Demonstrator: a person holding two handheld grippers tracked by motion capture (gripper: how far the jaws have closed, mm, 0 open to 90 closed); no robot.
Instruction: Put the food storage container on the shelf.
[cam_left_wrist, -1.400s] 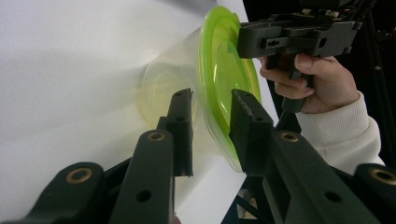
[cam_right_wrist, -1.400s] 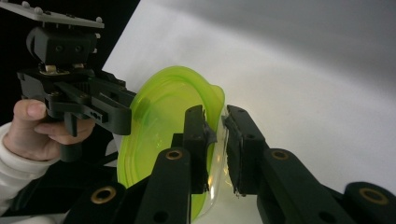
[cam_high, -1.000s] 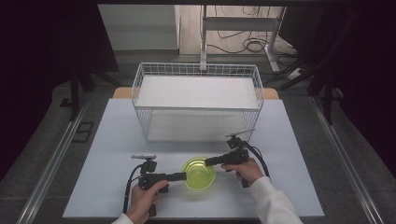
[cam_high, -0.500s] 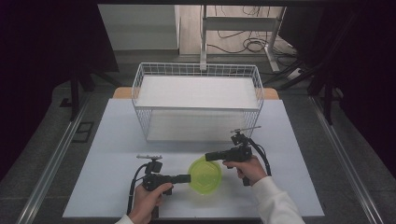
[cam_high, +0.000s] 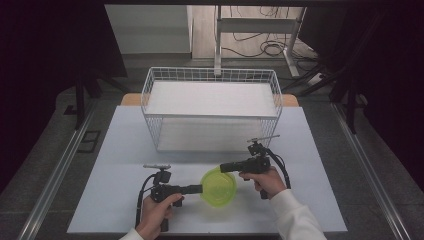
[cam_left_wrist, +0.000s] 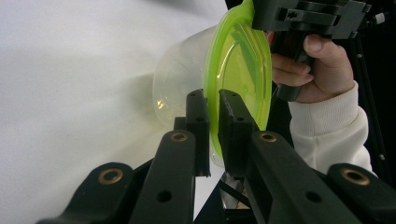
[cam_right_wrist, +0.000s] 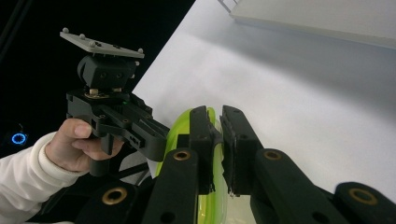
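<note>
Green-lidded clear container (cam_high: 218, 186) raised and tipped on edge since earlier, lid rim clenched by left tool (cam_left_wrist: 212, 123) just closing, and by right tool (cam_right_wrist: 215, 140), white wire basket (cam_high: 212, 107) behind.

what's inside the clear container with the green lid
Nothing shows through the clear container wall in the left gripper view, though the green lid and both hand-held grippers' jaws hide part of the inside, so I can't be sure it's empty.

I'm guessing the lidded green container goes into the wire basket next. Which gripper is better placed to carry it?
Probably the right gripper: it clamps the container rim nearer the basket; the left gripper grips the nearer side.
</note>
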